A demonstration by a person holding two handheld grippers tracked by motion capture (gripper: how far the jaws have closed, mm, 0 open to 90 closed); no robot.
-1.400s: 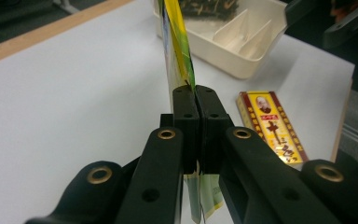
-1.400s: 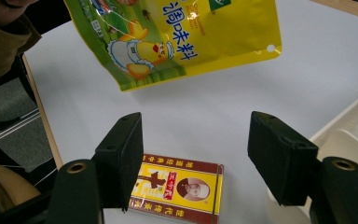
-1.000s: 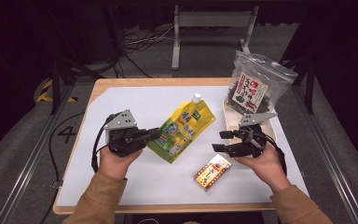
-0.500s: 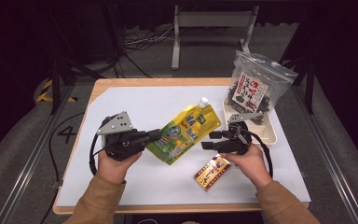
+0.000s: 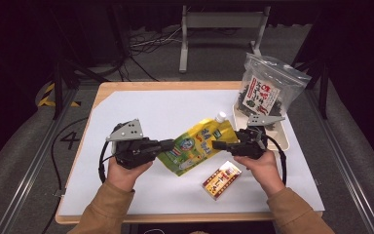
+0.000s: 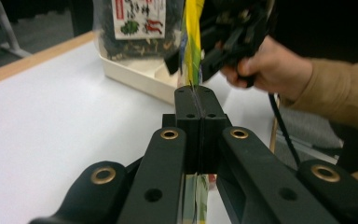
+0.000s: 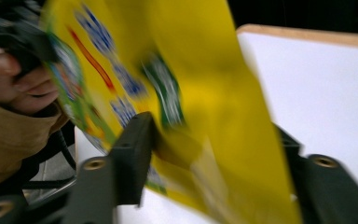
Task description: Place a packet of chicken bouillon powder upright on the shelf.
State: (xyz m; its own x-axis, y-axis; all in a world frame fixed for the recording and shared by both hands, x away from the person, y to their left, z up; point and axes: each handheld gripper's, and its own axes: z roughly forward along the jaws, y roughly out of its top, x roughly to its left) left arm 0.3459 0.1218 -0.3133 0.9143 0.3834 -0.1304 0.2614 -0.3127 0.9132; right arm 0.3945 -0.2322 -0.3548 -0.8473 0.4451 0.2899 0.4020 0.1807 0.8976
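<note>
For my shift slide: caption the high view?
Left gripper clamps yellow pouch; right gripper closing around its other edge.

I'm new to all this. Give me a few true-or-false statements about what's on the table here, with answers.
1. The left hand-held gripper is shut on the yellow pouch. True.
2. The pouch lies flat on the table. False: it is held up off it.
3. The dark snack bag stands in a white tray. True.
4. The small red box is in the tray. False: it lies on the table near the right hand.
</note>
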